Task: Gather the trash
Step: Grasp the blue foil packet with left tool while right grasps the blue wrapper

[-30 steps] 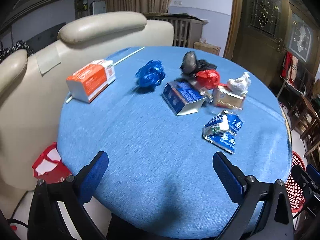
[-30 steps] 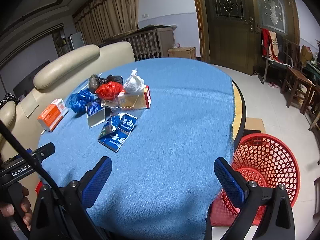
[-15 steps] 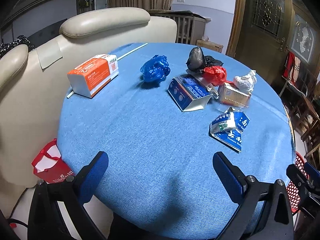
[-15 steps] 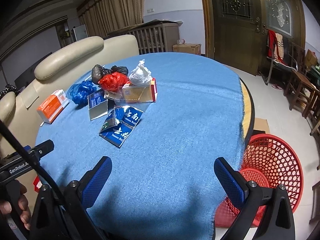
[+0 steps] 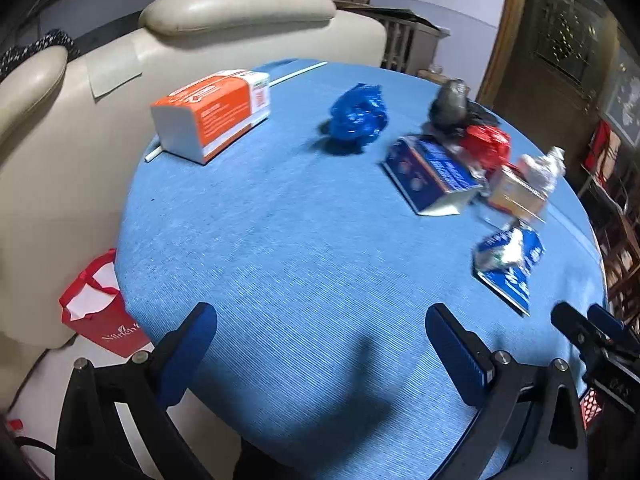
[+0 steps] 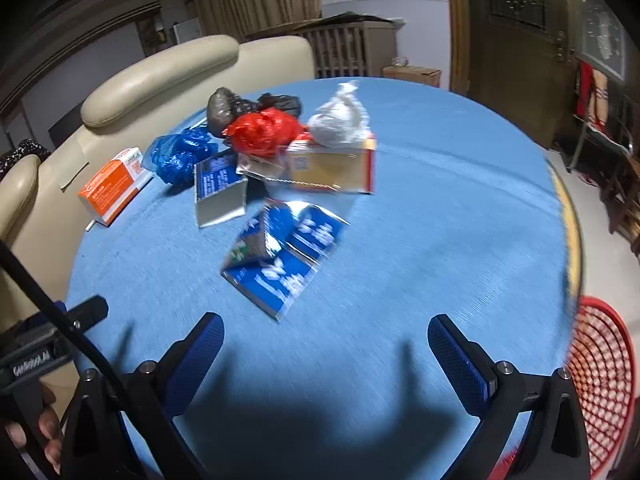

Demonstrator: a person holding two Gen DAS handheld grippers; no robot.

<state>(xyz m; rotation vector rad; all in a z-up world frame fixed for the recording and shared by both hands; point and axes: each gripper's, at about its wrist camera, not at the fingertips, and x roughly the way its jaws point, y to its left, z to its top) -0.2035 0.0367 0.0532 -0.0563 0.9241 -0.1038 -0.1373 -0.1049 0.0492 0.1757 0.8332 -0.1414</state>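
Trash lies on a round table under a blue cloth (image 5: 304,248): an orange and white box (image 5: 212,114), a crumpled blue bag (image 5: 358,114), a blue carton (image 5: 432,172), a red bag (image 6: 264,130), a dark bag (image 6: 222,110), a white bag (image 6: 340,120) on a tan box (image 6: 332,166), and a flattened blue carton (image 6: 284,258). My left gripper (image 5: 320,350) hovers open over the near table edge. The right gripper (image 6: 324,358) is open too, just short of the flattened carton. Both hold nothing.
A red mesh basket (image 6: 600,384) stands on the floor right of the table. Cream sofa backs (image 5: 240,20) press against the far left side. A red paper bag (image 5: 100,312) sits on the floor at the left. Wooden doors and chairs fill the right.
Both grippers have advanced over the table toward the trash, so the items look larger and nearer. Their jaws stay open. No trash has moved.
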